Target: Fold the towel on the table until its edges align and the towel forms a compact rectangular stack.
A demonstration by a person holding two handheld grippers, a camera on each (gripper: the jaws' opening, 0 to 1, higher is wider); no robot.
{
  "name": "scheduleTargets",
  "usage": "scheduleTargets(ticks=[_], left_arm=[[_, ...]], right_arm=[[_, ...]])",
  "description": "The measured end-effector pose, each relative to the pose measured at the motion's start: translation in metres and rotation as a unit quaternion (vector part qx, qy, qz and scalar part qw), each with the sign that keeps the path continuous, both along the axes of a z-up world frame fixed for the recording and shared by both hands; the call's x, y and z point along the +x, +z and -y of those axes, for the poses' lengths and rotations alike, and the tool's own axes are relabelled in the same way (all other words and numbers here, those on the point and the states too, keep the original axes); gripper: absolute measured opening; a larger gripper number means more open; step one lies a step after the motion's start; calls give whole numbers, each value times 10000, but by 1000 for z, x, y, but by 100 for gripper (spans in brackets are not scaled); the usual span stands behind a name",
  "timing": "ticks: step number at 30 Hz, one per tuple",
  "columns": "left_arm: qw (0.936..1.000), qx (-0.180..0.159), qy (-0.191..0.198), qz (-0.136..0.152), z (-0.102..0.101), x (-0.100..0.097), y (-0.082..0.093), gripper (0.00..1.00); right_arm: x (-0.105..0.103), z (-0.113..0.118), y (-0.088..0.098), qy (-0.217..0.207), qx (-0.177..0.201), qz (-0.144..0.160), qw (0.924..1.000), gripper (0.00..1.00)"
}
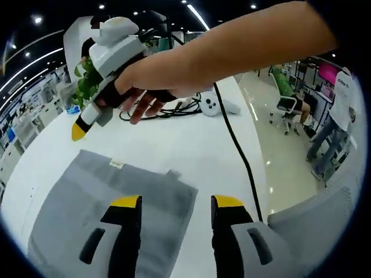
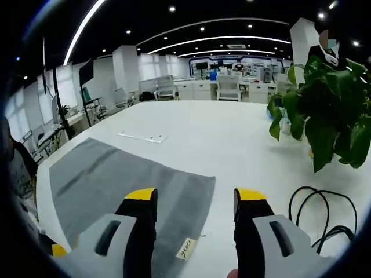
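Left gripper view shows the grey towel (image 1: 110,202) lying flat on the white surface (image 1: 174,145), under the left hand-held gripper (image 1: 177,202), which is open and empty. The right hand-held gripper (image 2: 195,197) is open and empty too. The towel looks soft and floppy (light, I think), so pinch its corners.
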State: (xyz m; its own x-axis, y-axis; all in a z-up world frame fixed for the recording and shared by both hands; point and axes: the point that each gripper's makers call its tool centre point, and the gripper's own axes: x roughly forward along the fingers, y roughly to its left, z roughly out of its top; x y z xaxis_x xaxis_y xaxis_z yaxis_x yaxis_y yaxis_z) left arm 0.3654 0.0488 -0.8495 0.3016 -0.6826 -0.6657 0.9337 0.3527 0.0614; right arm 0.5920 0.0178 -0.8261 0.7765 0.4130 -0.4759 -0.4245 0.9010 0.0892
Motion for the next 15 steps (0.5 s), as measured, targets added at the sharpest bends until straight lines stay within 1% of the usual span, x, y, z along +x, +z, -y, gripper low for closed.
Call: scheduleTargets(ticks=[4, 7, 9, 11, 15], left_arm=[[9999, 38, -99, -13, 11, 4, -8, 47], [9998, 14, -124, -152, 17, 3, -14, 45], [9996, 50, -195, -188, 20, 1, -19, 43], [9994, 67, -247, -226, 22, -1, -24, 41], [9987, 95, -255, -420, 26, -3, -36, 38]], right_arm=[[9, -5, -11, 41, -40, -29, 10000, 49], [12, -7, -17, 66, -101, -43, 9999, 47], [12, -9, -23, 80, -109, -119, 9998, 46], [13, -11, -25, 81, -121, -112, 9998, 46], [17, -15, -33, 85, -139, -169, 9997, 43]])
